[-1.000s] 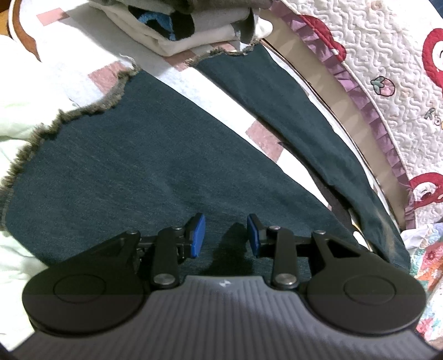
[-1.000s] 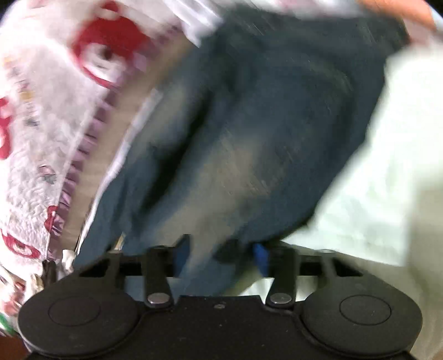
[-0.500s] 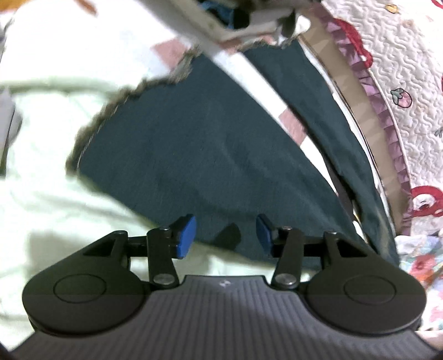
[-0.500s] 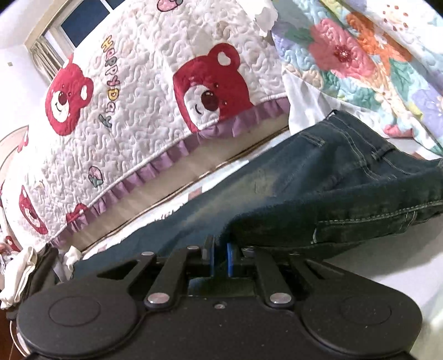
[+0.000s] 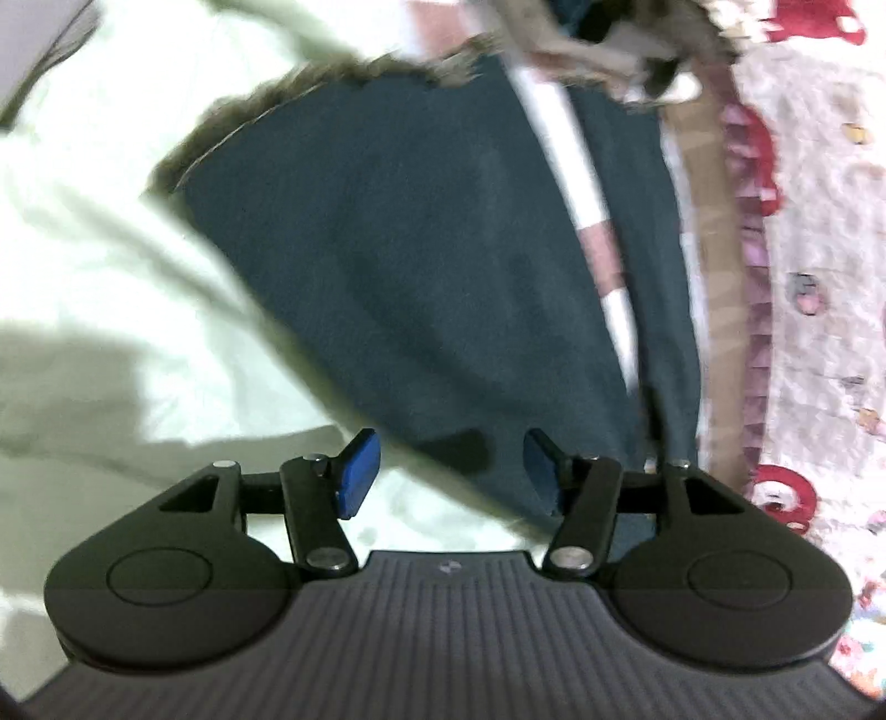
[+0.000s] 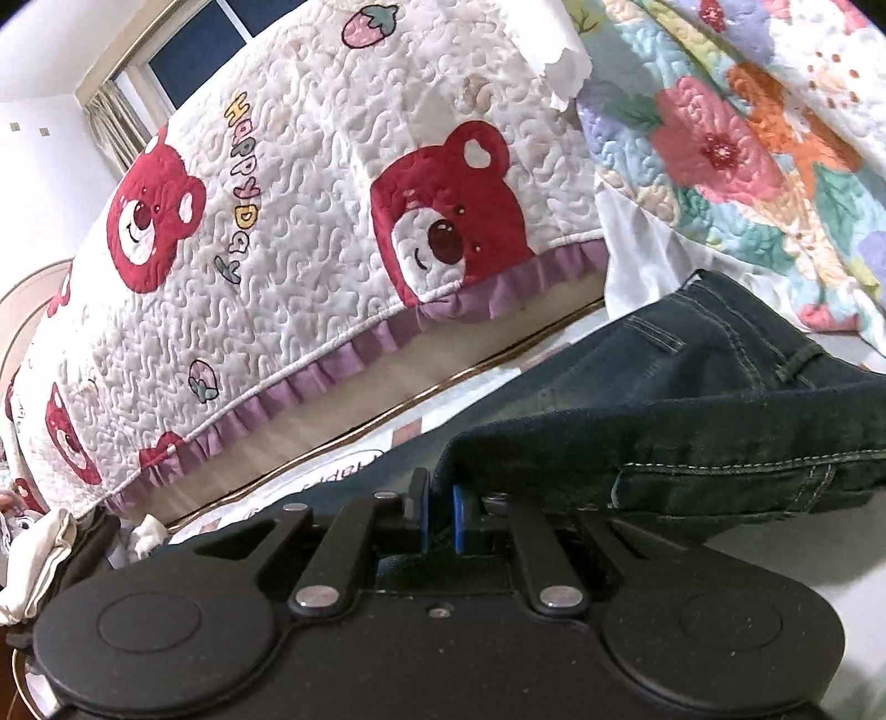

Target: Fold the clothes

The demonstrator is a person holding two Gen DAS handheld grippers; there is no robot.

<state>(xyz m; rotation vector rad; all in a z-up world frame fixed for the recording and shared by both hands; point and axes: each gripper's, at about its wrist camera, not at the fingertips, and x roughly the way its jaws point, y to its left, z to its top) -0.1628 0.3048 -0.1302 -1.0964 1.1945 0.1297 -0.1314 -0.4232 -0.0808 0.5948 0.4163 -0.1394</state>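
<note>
Dark blue jeans (image 5: 432, 266) lie spread on the bed, both legs running away from me, with frayed hems (image 5: 310, 83) at the far end. My left gripper (image 5: 446, 476) hovers over the near edge of one leg; its jaws are opening and nothing sits between its blue pads (image 5: 354, 476). In the right wrist view the jeans (image 6: 692, 421) show their waist end, with a fold of denim lifted off the bed. My right gripper (image 6: 440, 518) is shut on the edge of that fold.
A pale green sheet (image 5: 111, 288) covers the bed on the left. A white quilt with red bears (image 6: 310, 238) and a purple frill (image 6: 332, 360) rises along one side; a floral quilt (image 6: 736, 138) lies at the right. Blurred clothes (image 5: 609, 50) sit past the hems.
The left gripper has slid sideways toward the leg's edge, rolled, and opened wider. The right gripper has shut on the denim and lifted it, turning from the jeans toward the bear quilt.
</note>
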